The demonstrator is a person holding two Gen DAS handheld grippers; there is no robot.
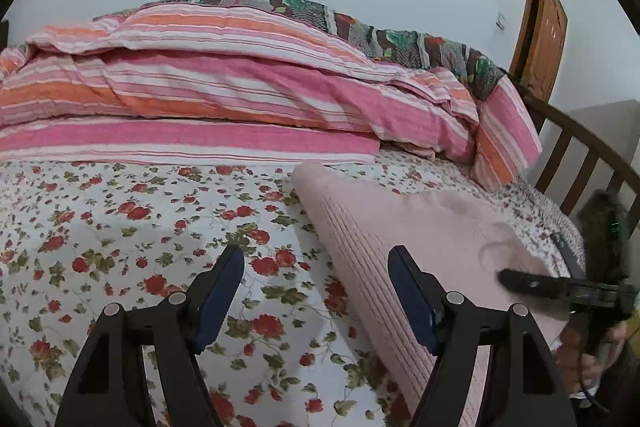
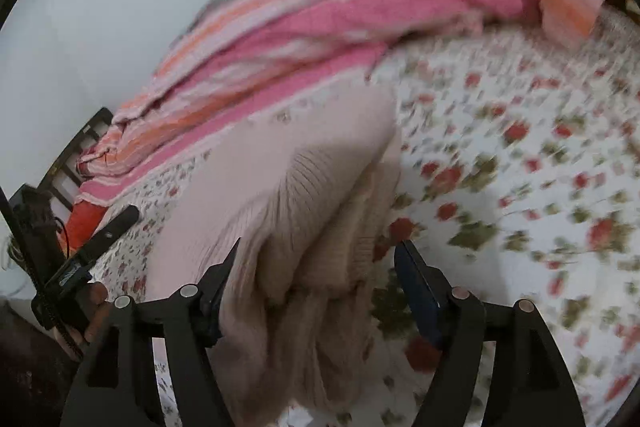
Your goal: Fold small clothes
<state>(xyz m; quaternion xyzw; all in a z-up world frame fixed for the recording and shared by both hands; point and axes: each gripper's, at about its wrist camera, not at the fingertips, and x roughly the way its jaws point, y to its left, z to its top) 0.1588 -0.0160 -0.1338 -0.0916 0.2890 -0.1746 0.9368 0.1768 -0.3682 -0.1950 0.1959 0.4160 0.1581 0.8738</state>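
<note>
Sweater (image 1: 420, 239), pale pink, ribbed: lying folded on flowered bedsheet (image 1: 120, 227), near striped quilt (image 1: 224, 87). Left gripper (image 1: 316, 291): fingers wide, nothing between them, just beside sweater's edge. Right gripper (image 2: 320, 287): fingers wide, bunched sweater fabric between them, pads apparently not pressing

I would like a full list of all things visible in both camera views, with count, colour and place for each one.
pale pink ribbed knit garment: one, pale pink, on the bed, partly folded, bunched near the right gripper
floral bed sheet: one, white with red flowers, covers the bed
striped quilt: one, pink, orange and white, piled at the far side
patchwork blanket: one, multicoloured, behind the quilt
wooden bed rail: one, dark brown, bed's end
wooden door: one, brown, in the wall
left hand-held gripper: one, black, open above the sheet
right hand-held gripper: one, black, open around the bunched garment
</note>
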